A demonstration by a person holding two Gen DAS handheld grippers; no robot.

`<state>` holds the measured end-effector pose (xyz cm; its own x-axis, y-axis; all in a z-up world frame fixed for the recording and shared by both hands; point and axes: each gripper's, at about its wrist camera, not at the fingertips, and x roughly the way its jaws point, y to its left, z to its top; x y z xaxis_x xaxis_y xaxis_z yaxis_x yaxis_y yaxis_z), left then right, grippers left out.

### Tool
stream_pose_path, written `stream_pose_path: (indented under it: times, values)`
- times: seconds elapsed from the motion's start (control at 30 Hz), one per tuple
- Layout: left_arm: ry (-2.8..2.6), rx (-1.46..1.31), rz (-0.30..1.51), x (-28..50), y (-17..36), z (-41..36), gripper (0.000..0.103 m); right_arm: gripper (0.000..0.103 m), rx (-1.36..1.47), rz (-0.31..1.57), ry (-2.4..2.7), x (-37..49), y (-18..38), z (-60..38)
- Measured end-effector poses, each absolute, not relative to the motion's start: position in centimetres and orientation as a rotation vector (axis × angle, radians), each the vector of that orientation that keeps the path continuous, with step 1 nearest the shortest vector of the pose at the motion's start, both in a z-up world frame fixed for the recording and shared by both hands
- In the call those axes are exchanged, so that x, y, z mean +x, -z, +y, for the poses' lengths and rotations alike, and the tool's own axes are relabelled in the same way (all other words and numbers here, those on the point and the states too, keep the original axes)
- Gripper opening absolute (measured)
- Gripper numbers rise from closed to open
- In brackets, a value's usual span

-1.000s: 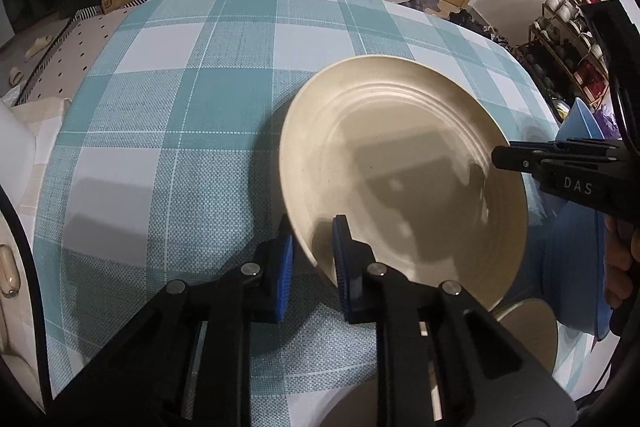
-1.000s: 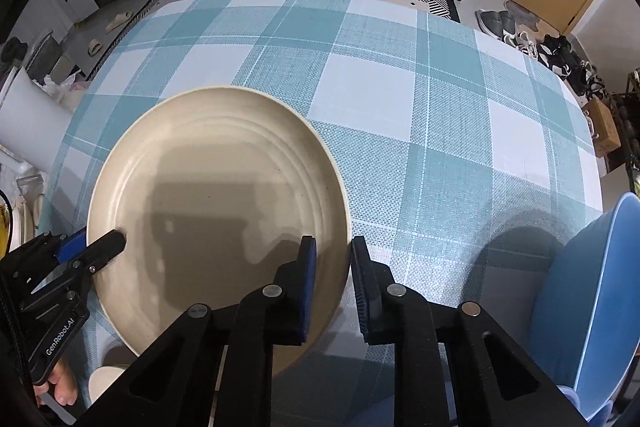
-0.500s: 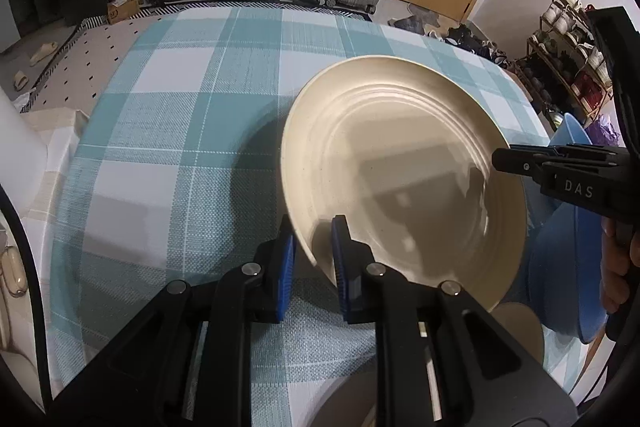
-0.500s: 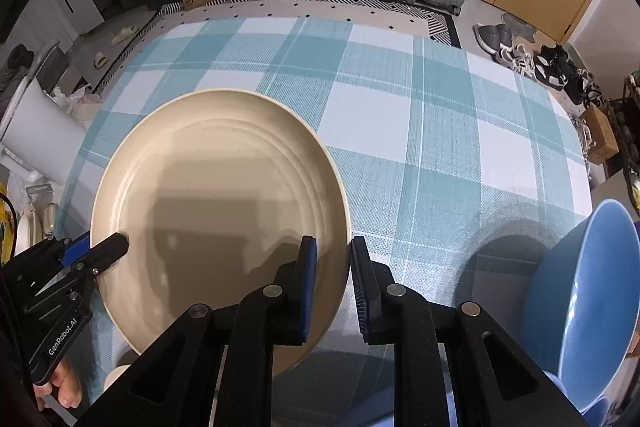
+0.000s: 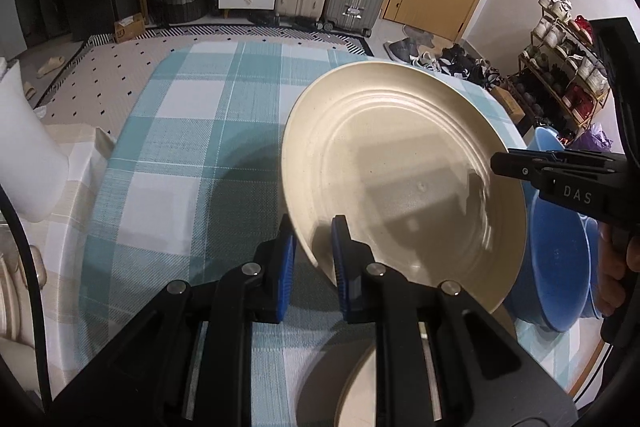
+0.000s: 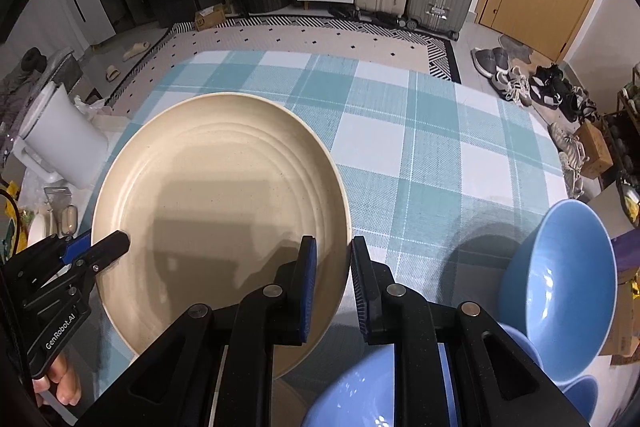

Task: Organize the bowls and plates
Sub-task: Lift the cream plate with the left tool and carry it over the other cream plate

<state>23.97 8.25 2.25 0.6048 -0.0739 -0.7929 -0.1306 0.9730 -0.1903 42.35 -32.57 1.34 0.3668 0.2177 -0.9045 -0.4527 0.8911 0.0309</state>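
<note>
Grip: large round cream ridged plate (image 5: 400,179) pinched at opposite rims by left gripper (image 5: 314,247) and right gripper (image 6: 333,277), both clamped narrow | held clear above teal-checked tablecloth (image 6: 420,155) (two-sided hold likely steadies tilt) | light blue bowl (image 6: 560,291) alongside, probably awaiting stacking.

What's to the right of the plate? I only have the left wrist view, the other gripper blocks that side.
Observer: A blue bowl stands tilted on its side at the right of the checked table, apart from the cream plate.
Operator: Anything closer to me?
Observer: Another blue bowl sits under the right gripper, only partly in view.
Operator: Is the right gripper really on the rim?
Observer: Yes, shut on the plate's near right edge, one pad inside the rim and one outside. The left gripper clamps the opposite edge.
Operator: What's left of the table?
Observer: A white jug off the table's left side.
</note>
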Motion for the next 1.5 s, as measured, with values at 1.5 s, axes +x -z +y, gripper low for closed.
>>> stream_pose_path:
  times: [1.5]
  values:
    - [-0.012,-0.192,0.773,4.8,-10.9,2.2,0.015,0.018,-0.173,0.925,-0.484,25.2,-8.1,-38.0]
